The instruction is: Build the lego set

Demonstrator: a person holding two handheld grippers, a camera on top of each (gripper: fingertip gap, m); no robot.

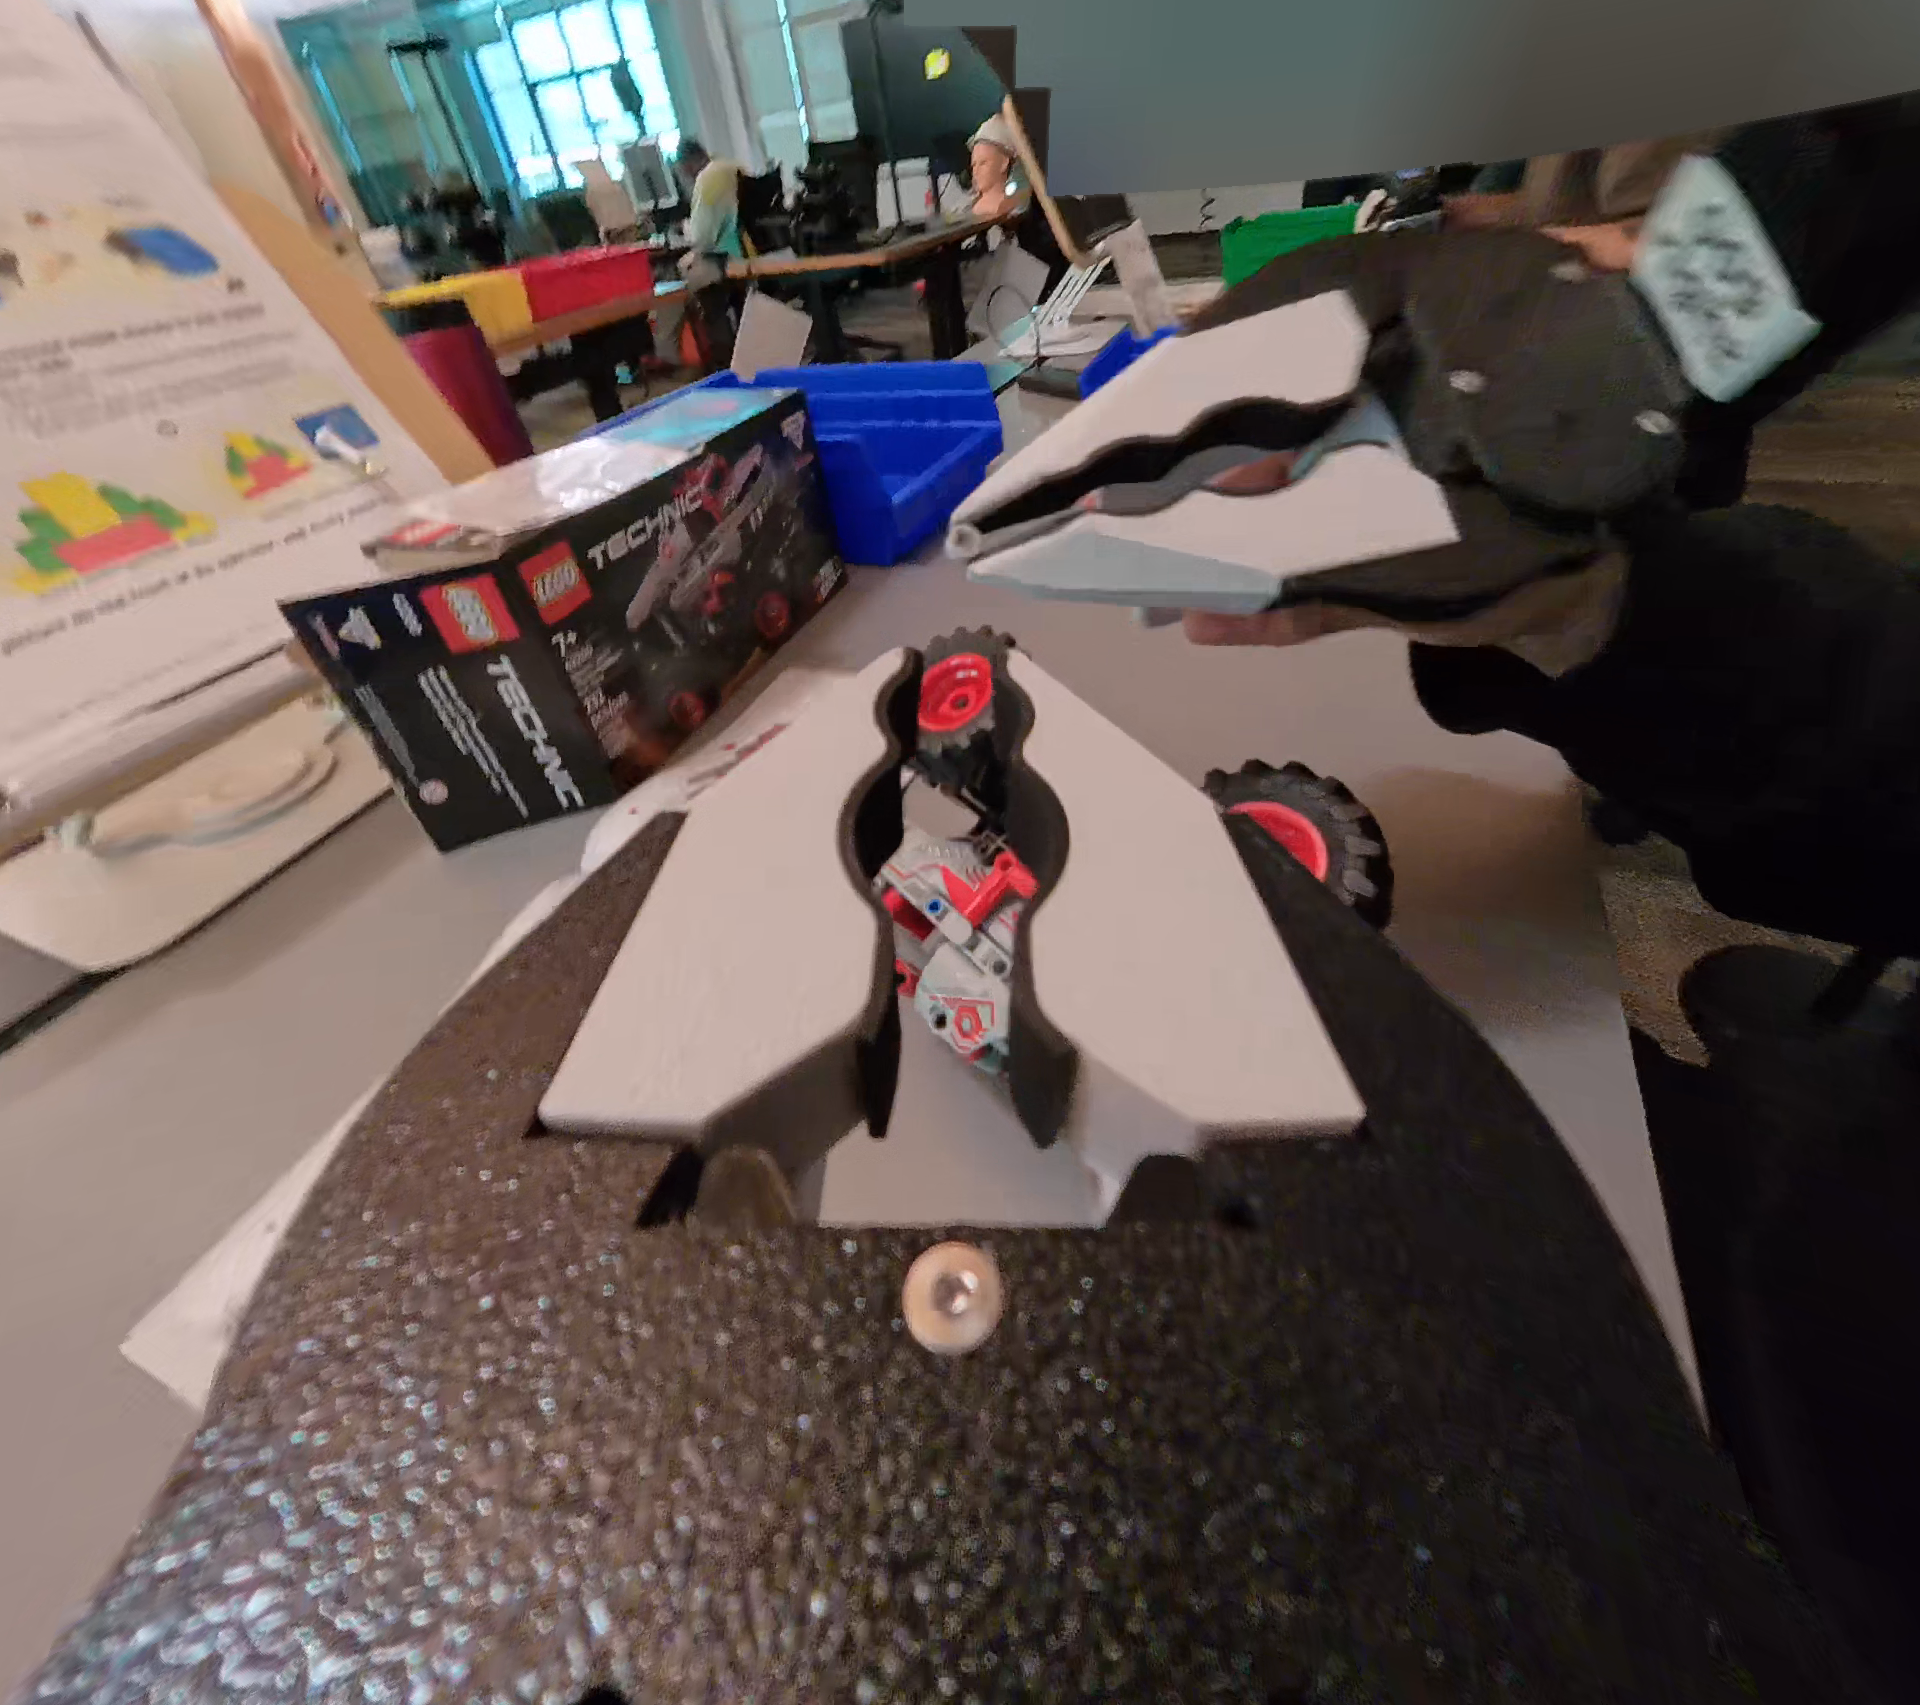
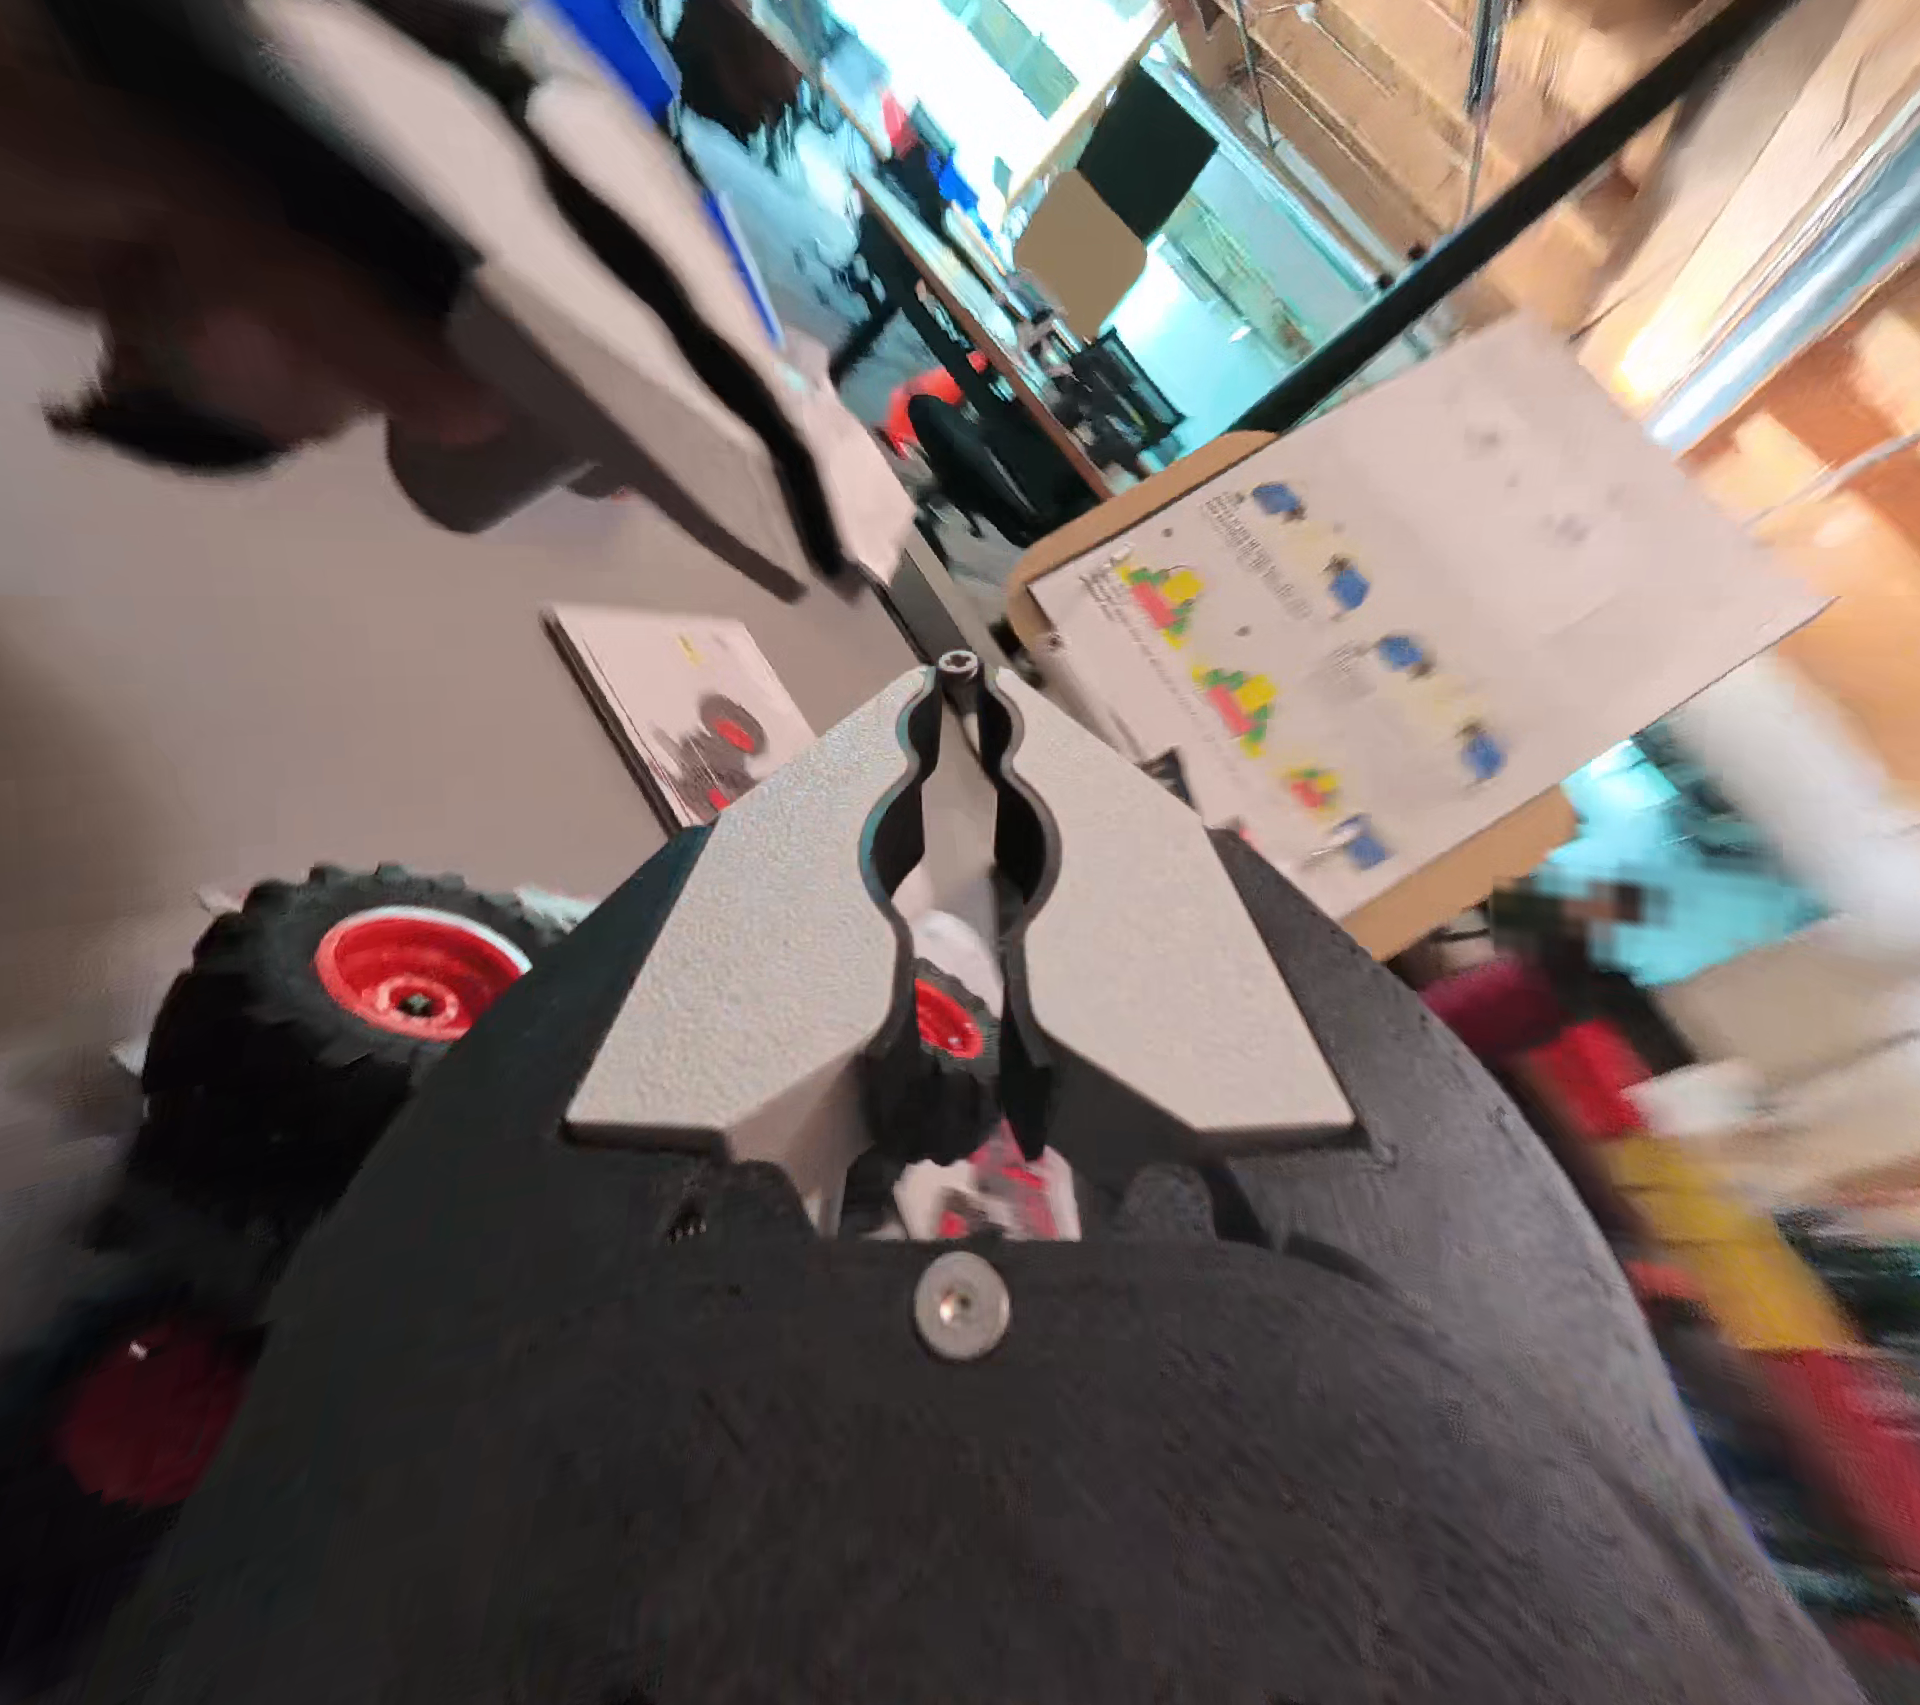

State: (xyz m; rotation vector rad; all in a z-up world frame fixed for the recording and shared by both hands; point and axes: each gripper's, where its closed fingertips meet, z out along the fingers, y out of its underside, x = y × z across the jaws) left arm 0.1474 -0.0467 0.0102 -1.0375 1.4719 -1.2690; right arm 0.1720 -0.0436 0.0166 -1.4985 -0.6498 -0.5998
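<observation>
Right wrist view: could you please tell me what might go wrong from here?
The right gripper pinches the dark pin only at its very tips, so it may twist or drop. The blurred view suggests quick movement, so lining the pin up with the toy truck could miss. The left gripper sits near a truck wheel and might knock it.
</observation>
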